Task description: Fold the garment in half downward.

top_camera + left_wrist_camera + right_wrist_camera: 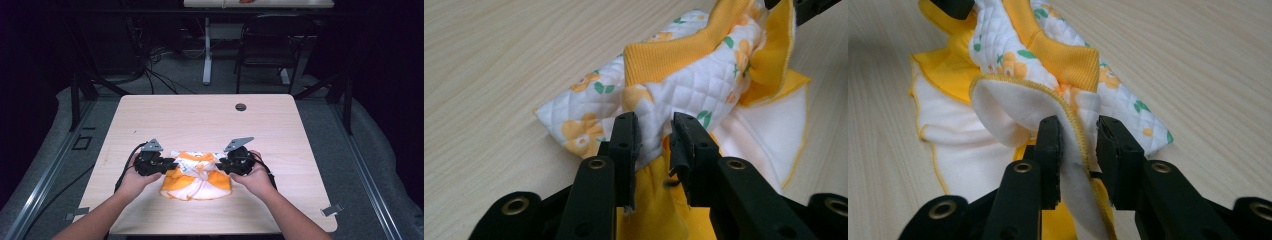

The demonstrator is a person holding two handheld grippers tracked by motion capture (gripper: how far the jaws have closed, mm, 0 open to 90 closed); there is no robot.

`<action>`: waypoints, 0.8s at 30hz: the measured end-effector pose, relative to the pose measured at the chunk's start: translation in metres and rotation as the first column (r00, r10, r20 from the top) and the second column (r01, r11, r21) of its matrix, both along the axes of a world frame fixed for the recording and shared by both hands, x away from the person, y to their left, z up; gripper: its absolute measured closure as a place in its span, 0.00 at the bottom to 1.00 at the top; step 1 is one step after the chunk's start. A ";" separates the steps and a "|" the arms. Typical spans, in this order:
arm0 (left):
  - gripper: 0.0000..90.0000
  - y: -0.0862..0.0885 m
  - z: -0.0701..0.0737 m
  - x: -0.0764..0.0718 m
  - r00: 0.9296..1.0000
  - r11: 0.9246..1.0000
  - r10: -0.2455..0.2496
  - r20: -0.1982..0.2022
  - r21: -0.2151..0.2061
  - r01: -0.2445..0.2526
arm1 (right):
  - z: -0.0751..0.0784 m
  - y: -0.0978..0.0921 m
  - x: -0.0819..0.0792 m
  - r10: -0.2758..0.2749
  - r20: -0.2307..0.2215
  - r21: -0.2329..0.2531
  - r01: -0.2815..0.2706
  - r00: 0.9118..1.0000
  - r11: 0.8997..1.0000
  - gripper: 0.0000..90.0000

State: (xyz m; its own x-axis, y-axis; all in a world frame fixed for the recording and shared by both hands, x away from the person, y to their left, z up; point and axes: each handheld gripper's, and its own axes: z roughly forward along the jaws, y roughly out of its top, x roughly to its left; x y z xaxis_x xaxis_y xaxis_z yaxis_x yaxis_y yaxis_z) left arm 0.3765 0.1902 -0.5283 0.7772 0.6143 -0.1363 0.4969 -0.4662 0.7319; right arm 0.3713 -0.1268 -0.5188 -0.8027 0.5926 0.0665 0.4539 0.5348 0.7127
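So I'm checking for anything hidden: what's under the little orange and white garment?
Around the garment lies bare wooden table. The left gripper and right gripper pinch its sides. What lies beneath its bunched folds is covered.

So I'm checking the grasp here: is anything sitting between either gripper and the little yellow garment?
Nothing visible does. The left gripper has quilted floral fabric of the garment directly between its jaws, and the right gripper pinches a white, yellow-stitched edge the same way. The table around it looks bare.
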 end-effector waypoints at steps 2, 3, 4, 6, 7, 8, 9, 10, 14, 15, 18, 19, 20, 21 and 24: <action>0.79 0.001 0.007 -0.001 1.000 1.000 0.003 0.008 -0.012 -0.003 | 0.004 -0.001 -0.001 -0.002 0.010 0.009 0.002 1.000 1.000 0.76; 0.78 0.002 0.009 -0.001 1.000 1.000 0.002 0.013 -0.014 -0.001 | 0.006 -0.001 -0.002 -0.004 0.014 0.016 0.004 1.000 1.000 0.75; 0.78 0.002 0.012 -0.001 1.000 1.000 0.002 0.011 -0.021 -0.002 | 0.009 -0.002 -0.002 -0.003 0.013 0.015 0.003 1.000 1.000 0.75; 0.79 0.002 0.016 -0.001 1.000 1.000 0.008 0.017 -0.029 -0.007 | 0.012 -0.003 -0.004 -0.008 0.023 0.042 0.007 1.000 0.999 0.75; 0.80 0.003 0.017 0.000 1.000 1.000 0.012 0.024 -0.022 -0.011 | 0.014 -0.003 -0.004 -0.010 0.021 0.043 0.009 1.000 0.999 0.76; 0.83 0.003 0.018 0.001 1.000 1.000 0.020 0.024 -0.020 -0.019 | 0.016 -0.003 -0.004 -0.014 0.027 0.045 0.013 1.000 0.999 0.79; 0.85 0.003 0.018 0.003 0.999 0.999 0.029 0.022 -0.016 -0.028 | 0.017 -0.004 -0.003 -0.011 0.033 0.036 0.010 0.999 0.999 0.83; 0.88 0.003 0.018 0.005 0.999 0.999 0.040 0.025 -0.012 -0.039 | 0.017 -0.003 -0.002 -0.014 0.034 0.037 0.013 0.999 0.999 0.88; 1.00 0.002 0.011 0.015 0.997 0.997 0.079 -0.007 0.000 -0.079 | 0.013 0.000 0.007 -0.033 0.026 0.021 0.033 0.999 0.999 1.00; 1.00 0.001 0.009 0.017 0.996 0.997 0.083 -0.013 0.001 -0.083 | 0.012 0.000 0.009 -0.042 0.029 0.017 0.042 0.999 0.999 1.00; 1.00 -0.001 0.006 0.020 0.996 0.996 0.087 -0.020 0.004 -0.087 | 0.010 0.001 0.014 -0.068 0.035 0.042 0.066 0.997 0.997 1.00; 1.00 -0.002 0.004 0.023 0.995 0.995 0.097 -0.025 0.001 -0.097 | 0.010 0.000 0.016 -0.075 0.030 0.052 0.073 0.997 0.996 1.00; 1.00 -0.003 0.003 0.024 0.994 0.995 0.102 -0.028 -0.001 -0.102 | 0.009 0.000 0.016 -0.081 0.026 0.068 0.079 0.996 0.995 1.00; 1.00 -0.003 0.003 0.025 0.994 0.995 0.102 -0.030 0.002 -0.102 | 0.009 -0.001 0.018 -0.087 0.022 0.074 0.085 0.996 0.994 1.00; 1.00 -0.004 0.002 0.026 0.993 0.994 0.109 -0.045 -0.011 -0.110 | 0.008 -0.003 0.022 -0.114 0.020 0.078 0.112 0.993 0.991 1.00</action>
